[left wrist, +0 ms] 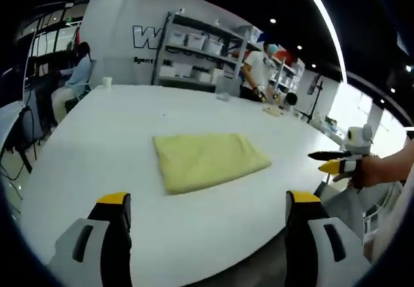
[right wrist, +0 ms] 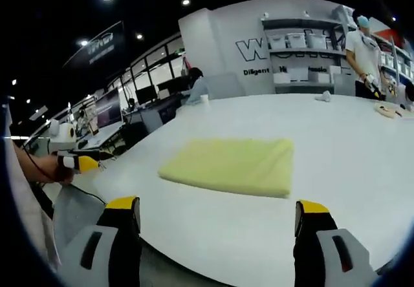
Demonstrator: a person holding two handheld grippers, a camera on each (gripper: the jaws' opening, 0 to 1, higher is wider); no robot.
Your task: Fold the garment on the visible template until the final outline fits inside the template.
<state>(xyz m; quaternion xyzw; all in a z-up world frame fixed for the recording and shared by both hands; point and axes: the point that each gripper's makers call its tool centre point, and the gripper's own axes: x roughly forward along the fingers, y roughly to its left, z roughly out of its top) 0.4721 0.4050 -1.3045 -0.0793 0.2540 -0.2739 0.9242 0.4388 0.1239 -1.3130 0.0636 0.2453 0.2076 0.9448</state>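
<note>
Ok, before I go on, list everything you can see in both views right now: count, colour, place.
garment: one, pale yellow, folded into a flat rectangle, lying mid-table ahead of both grippers, nothing touching it
table: one, white, large, rounded near edge
cup: one, white, at the far edge of the table
shelving: one unit, grey with white bins, against the far wall
people: one standing in white by the shelving, one seated at the table's far left
template: cannot make out any outline on the table
left gripper: black jaws with yellow tips, open, held off the table's near edge
right gripper: same colours, open, also held short of the garment
</note>
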